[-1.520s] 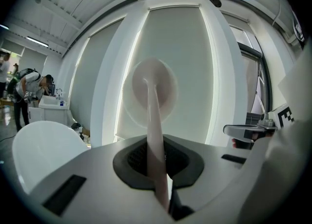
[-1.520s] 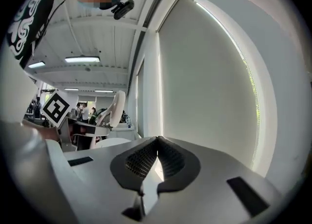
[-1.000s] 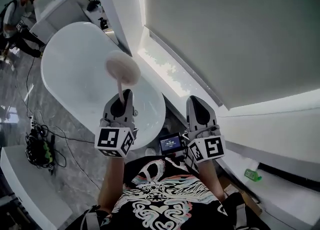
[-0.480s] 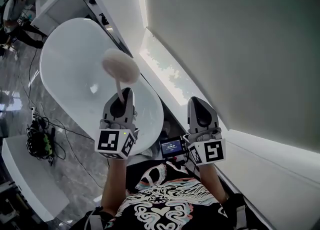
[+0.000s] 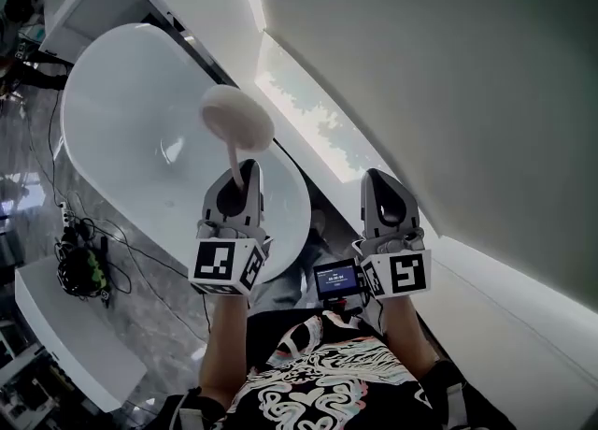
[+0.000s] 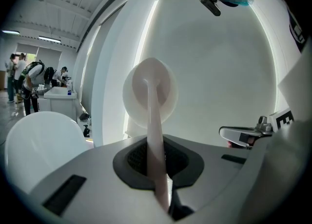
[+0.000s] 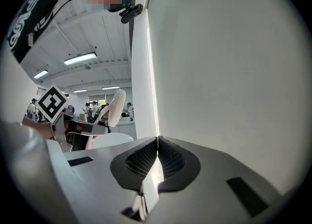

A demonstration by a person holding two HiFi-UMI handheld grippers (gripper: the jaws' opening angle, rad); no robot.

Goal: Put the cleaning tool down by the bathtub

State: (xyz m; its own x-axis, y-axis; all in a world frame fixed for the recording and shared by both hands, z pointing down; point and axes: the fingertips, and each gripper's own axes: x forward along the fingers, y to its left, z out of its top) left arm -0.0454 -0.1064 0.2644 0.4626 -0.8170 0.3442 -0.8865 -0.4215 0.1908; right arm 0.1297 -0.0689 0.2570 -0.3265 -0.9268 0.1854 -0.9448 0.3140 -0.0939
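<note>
The cleaning tool (image 5: 237,120) is a pale round pad on a thin pinkish handle. My left gripper (image 5: 237,191) is shut on that handle and holds the pad up over the near end of the white bathtub (image 5: 121,120). In the left gripper view the cleaning tool (image 6: 150,96) stands upright out of the left gripper (image 6: 157,156), whose jaws pinch the handle. My right gripper (image 5: 386,206) hangs to the right of the tub, near the window wall. In the right gripper view the right gripper (image 7: 157,157) has its jaws pressed together with nothing between them.
A grey marble floor (image 5: 140,260) lies left of the tub, with a tangle of cables (image 5: 79,265) on it. A white bench edge (image 5: 56,335) sits at lower left. A lit window sill (image 5: 308,120) runs along the wall behind the tub. People stand far off (image 6: 24,79).
The head view has swung slightly, so the tub sits higher and further left. The left gripper with the cleaning tool has shifted a little right. Both grips look the same.
</note>
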